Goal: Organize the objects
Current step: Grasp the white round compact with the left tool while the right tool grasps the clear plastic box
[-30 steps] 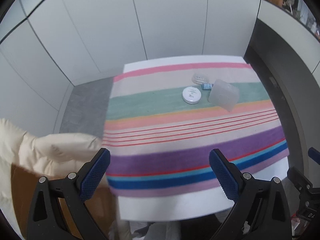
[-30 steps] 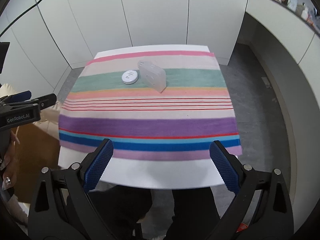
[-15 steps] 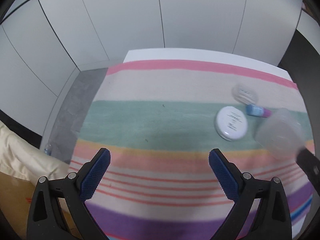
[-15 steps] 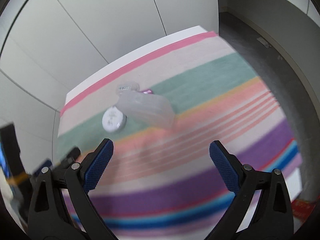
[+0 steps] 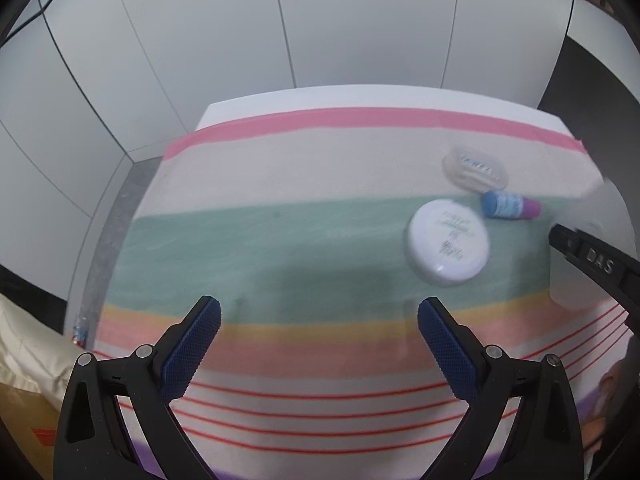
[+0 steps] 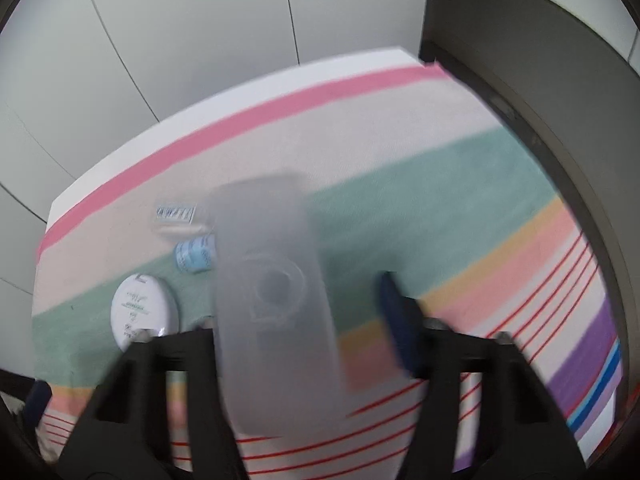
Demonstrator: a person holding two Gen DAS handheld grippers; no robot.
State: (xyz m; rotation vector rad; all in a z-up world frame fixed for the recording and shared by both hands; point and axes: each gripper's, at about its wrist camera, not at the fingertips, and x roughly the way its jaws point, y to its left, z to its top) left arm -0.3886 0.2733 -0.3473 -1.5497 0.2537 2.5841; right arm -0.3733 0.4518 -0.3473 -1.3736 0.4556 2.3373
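Observation:
A translucent plastic box (image 6: 276, 300) stands on the striped cloth (image 6: 460, 216), blurred and close to the lens. My right gripper (image 6: 298, 308) straddles it with its jaws closing; a gap still shows between the box and the right finger (image 6: 394, 312), and the left finger is hidden behind the box. Left of the box lie a white round compact (image 6: 142, 312), a small blue bottle (image 6: 194, 256) and a clear oval case (image 6: 176, 216). My left gripper (image 5: 319, 308) hangs open and empty over the green stripe, left of the compact (image 5: 448, 242), the bottle (image 5: 508, 206) and the case (image 5: 474, 170).
The cloth covers a white table (image 5: 360, 98) set against white wall panels. A dark counter (image 6: 540, 92) runs along the table's right side. Cream fabric (image 5: 24, 344) and brown cardboard lie off the left edge. The right gripper's black frame (image 5: 592, 264) crosses the left wrist view.
Both grippers have dropped toward the cloth. The right one has rolled, come down around the translucent box, and its jaws have narrowed. The left one has stayed open.

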